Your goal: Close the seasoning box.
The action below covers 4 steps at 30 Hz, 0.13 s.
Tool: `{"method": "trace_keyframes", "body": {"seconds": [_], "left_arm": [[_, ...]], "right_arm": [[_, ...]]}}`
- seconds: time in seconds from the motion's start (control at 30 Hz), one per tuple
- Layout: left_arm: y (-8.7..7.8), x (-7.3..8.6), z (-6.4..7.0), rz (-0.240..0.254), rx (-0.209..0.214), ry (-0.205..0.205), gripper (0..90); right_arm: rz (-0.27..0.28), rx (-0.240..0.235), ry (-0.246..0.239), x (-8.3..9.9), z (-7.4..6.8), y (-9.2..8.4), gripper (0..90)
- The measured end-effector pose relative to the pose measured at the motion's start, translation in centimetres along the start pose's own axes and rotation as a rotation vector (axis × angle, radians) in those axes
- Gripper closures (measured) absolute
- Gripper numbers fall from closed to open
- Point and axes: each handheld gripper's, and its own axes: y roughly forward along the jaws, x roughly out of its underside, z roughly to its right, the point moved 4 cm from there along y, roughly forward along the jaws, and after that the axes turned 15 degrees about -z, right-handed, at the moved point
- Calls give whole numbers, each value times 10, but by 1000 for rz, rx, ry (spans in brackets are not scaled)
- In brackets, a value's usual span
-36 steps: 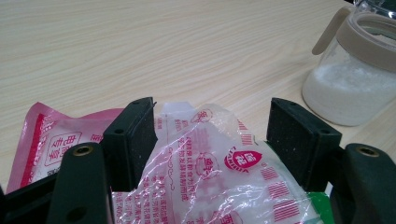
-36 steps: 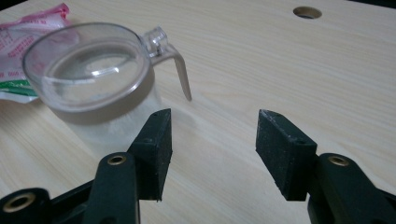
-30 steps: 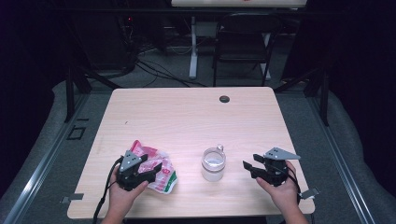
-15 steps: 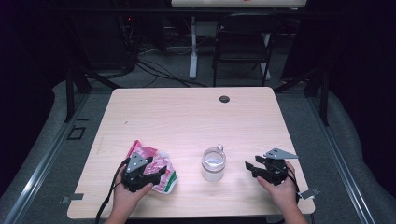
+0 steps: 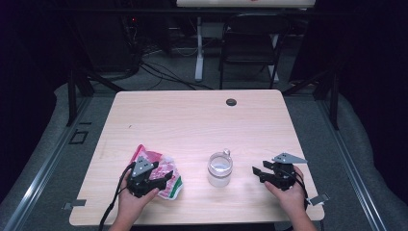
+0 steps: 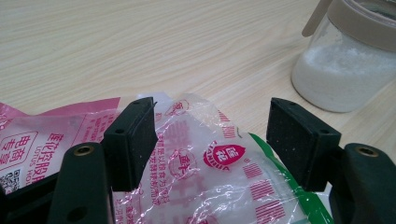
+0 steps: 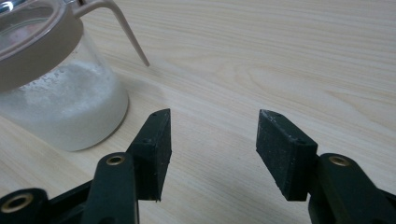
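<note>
A: So what's going on on the table [image 5: 192, 120]? Looks like the pick-up step. The jar [image 5: 220, 169] of white powder sits mid-front, and the plastic packet [image 5: 166, 174] is just left of it, under the left gripper [image 5: 161, 176].

B: Yep. Left gripper's jaws are wide open, straddling the packet and not pinching it yet. Right gripper [image 5: 257, 172] is open too, empty, beside the jar. Next I'd guess close on the crinkly film.

A: Any writing?

B: Pink Chinese print, "LOTUS", a QR code.
</note>
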Motion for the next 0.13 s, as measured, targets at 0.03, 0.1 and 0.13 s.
{"method": "trace_keyframes", "body": {"seconds": [0.03,0.1,0.13], "left_arm": [[0,0,0,0,-1,2,325],[0,-1,-1,-3,-2,1,325],[0,-1,-1,-3,-2,1,325]], "right_arm": [[-1,2,-6,0,0,0,448],[3,-2,-10,0,-2,1,441],[1,-1,-12,1,-3,1,440]]}}
